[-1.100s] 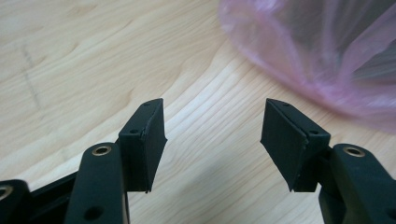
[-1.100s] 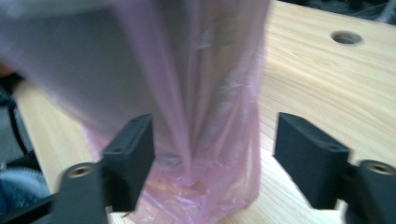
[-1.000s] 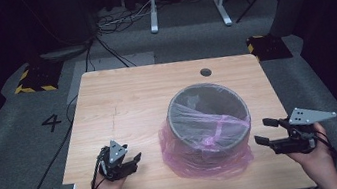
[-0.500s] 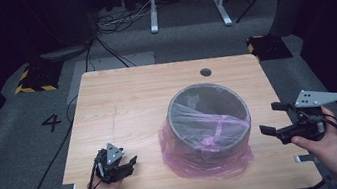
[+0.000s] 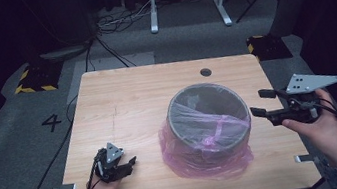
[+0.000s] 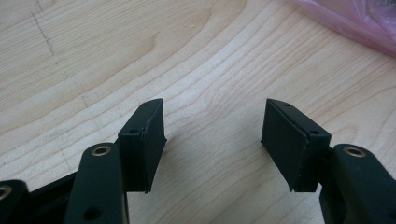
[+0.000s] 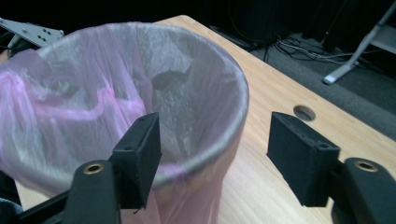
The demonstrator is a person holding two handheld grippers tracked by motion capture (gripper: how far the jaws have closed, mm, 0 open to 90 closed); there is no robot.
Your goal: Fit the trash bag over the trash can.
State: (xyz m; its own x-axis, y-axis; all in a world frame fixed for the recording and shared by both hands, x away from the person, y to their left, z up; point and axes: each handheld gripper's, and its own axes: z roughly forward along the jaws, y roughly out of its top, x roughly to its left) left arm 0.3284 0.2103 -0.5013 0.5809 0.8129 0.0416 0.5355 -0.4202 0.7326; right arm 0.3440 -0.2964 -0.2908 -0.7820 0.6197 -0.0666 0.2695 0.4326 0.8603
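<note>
Pink bag (image 5: 207, 162) lines grey bin (image 5: 209, 118), edge draped outside.

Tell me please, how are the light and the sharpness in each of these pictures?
High view: the table is lit, the room around it dark, the picture soft. Left gripper view: bright, even light, sharp wood grain. Right gripper view: the pink bag over the bin is slightly soft, the background dim.

One wooden table (image 5: 127, 105) fills the centre of the frame. One round bin (image 5: 209, 120) stands right of centre, lined with one pink plastic bag (image 5: 207, 162). Two handheld grippers: the left gripper (image 5: 127, 165) at lower left, the right gripper (image 5: 260, 102) at right edge.
</note>
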